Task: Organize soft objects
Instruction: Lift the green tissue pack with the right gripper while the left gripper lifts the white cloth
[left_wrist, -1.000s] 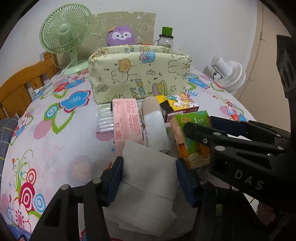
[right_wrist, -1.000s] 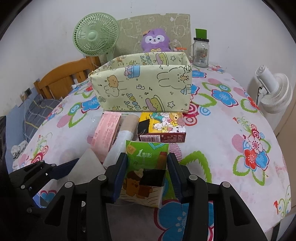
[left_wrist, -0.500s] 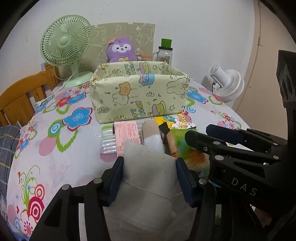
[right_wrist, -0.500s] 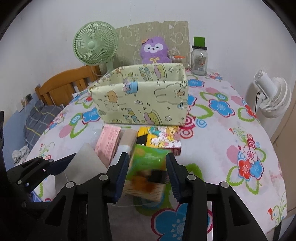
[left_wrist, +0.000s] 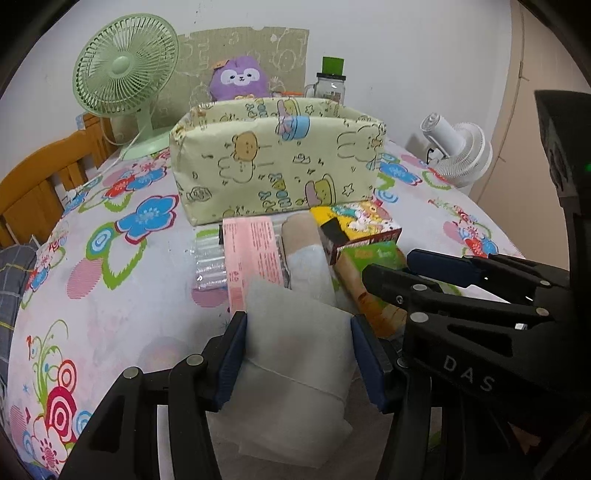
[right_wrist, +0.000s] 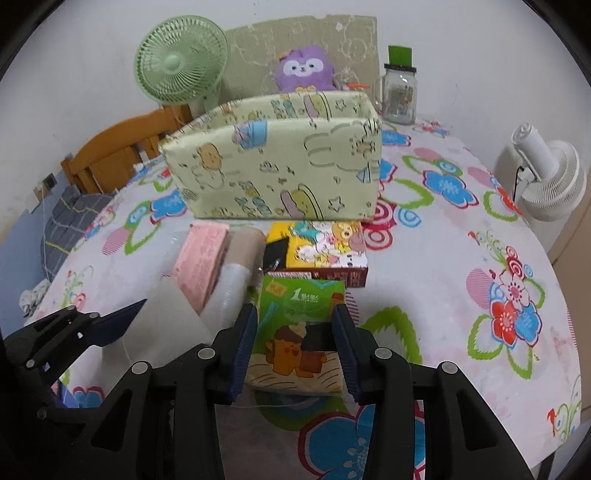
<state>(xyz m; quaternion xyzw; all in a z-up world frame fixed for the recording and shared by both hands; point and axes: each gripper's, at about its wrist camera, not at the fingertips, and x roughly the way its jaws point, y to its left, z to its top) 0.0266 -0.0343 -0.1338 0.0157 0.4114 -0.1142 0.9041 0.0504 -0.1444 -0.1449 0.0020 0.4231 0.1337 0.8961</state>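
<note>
A: Table (right_wrist: 461, 266), flowered cloth. Beyond both sets of jaws: bin (right_wrist: 273, 173), pale green cartoon print, open top, upright, inside not visible.

B: Confirmed. Same bin (left_wrist: 277, 166) straight ahead of the left jaws too. Behind it: green fan (left_wrist: 123, 70), purple plush (left_wrist: 238, 79), jar (left_wrist: 330, 83) with green lid. White fan (right_wrist: 546, 181) off the far right edge.

A: Between bin and jaws, row of packs flat on the cloth. From left: clear pack (left_wrist: 208, 258), pink pack (left_wrist: 253, 258), beige roll (left_wrist: 306, 254), cartoon box (right_wrist: 319, 254).

B: Noted. Cartoon box just ahead of the right jaws, touching the bin front or nearly; cannot tell which.

A: Left gripper (left_wrist: 299, 358): jaws clamped on white pack (left_wrist: 295, 354), blue pads pressed flush on both sides. Pack sticks out ahead of the tips and back toward the camera. Far corner overlaps pink pack in view; contact not clear.

B: Right gripper (right_wrist: 295, 343): jaws clamped on green pack (right_wrist: 299, 332), pads tight against both sides, film pinched slightly. Near end between the pads, far end just short of cartoon box.

A: Lifted or resting?

B: Cannot tell for either pack.

A: Grippers side by side, right one close beside the left jaws, apart.
</note>
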